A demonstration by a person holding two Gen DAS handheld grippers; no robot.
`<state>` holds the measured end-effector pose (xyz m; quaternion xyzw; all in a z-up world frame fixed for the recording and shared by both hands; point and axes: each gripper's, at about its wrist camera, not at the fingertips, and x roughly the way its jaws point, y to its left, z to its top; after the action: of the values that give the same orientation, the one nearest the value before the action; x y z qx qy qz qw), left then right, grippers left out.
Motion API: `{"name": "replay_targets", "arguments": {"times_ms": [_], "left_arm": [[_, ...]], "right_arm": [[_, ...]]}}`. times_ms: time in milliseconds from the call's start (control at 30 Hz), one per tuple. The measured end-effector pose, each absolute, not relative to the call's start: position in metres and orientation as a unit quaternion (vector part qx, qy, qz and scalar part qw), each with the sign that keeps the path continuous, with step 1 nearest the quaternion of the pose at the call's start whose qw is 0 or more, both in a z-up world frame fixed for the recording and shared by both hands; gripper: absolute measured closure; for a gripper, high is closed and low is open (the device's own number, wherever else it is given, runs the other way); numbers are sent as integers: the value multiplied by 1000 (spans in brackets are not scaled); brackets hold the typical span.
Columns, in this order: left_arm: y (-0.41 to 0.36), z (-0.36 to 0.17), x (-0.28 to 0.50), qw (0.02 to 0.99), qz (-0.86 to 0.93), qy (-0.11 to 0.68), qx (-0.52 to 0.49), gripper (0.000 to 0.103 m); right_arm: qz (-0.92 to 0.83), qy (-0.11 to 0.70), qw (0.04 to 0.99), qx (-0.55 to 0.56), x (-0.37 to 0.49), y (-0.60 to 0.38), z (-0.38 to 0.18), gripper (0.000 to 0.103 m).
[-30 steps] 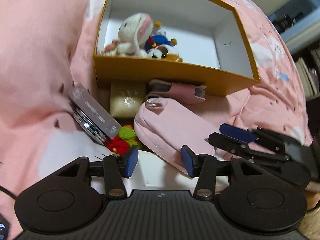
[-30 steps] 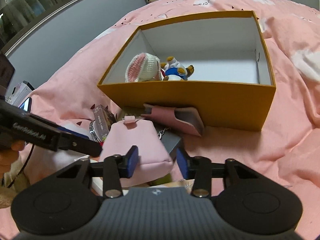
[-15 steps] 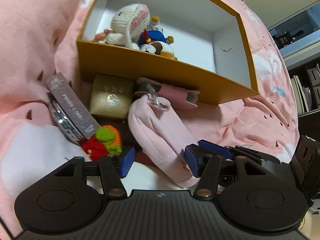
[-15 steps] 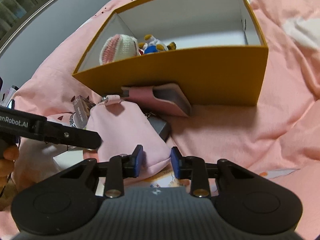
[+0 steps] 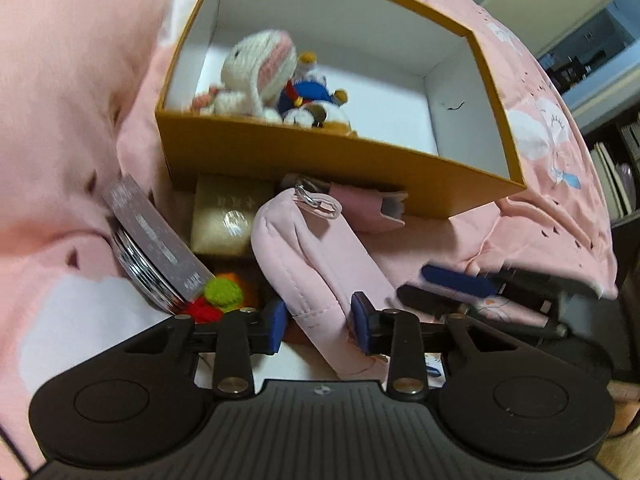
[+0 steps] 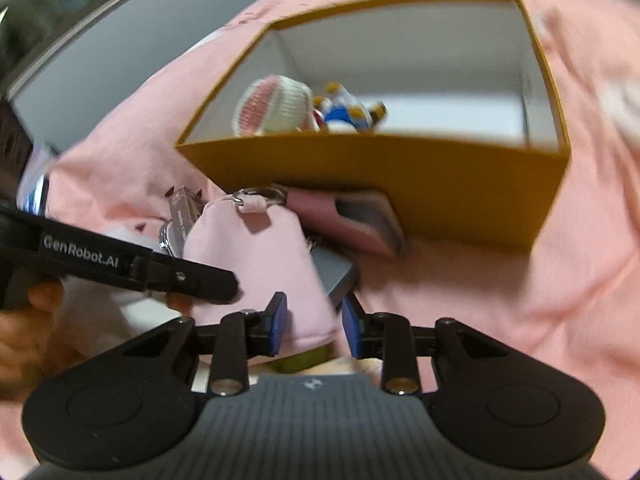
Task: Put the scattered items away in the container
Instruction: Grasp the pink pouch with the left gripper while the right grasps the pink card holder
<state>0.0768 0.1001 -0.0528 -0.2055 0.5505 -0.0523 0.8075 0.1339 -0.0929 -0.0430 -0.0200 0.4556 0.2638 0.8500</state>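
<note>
On the pink quilted bedspread point(image 5: 72, 128), left wrist view first: my left gripper point(image 5: 318, 326) has the padded pink fabric pouch point(image 5: 316, 256) between its blue pads, which touch the pouch's sides. The jaws have just been closing, now abt a third open and squeezing the near end. Pouch runs from my jaws up to its metal key ring point(image 5: 310, 196), just below the near wall of the mustard-yellow cardboard box point(image 5: 320, 160). In the box's left corner sit a white crocheted bunny w/ pink ears point(image 5: 256, 76) and a small blue-and-white plush point(image 5: 308, 96). Outside, against the box's near wall: a cream square case point(image 5: 228, 220) and a flat pink wallet point(image 5: 364, 208). Left of the pouch a round silver tin w/ mauve lid point(image 5: 156, 248) stands tilted, a red-green crochet toy point(image 5: 216, 300) at its foot. My right gripper point(image 5: 448, 288) comes in from the right edge.

Right wrist view, blurred: right gripper point(image 6: 314, 326) is partly open, straddling the pouch's point(image 6: 256, 264) near corner; left pad touches fabric, right pad I can't tell. A grey flat box point(image 6: 334, 272) lies beside the pouch. Left gripper's black finger point(image 6: 188, 276) reaches over from the left, my hand point(image 6: 28, 328) behind it. Box point(image 6: 400, 184) beyond.
</note>
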Motion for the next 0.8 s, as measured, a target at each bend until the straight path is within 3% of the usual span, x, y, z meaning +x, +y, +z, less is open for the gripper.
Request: {"name": "replay_targets", "arguments": {"times_ms": [400, 800], "left_arm": [[118, -24, 73, 826, -65, 547, -122, 67], [127, -14, 65, 832, -76, 541, -99, 67]], "right_arm": [[352, 346, 808, -320, 148, -41, -32, 69], [372, 341, 753, -422, 161, -6, -57, 70]]}}
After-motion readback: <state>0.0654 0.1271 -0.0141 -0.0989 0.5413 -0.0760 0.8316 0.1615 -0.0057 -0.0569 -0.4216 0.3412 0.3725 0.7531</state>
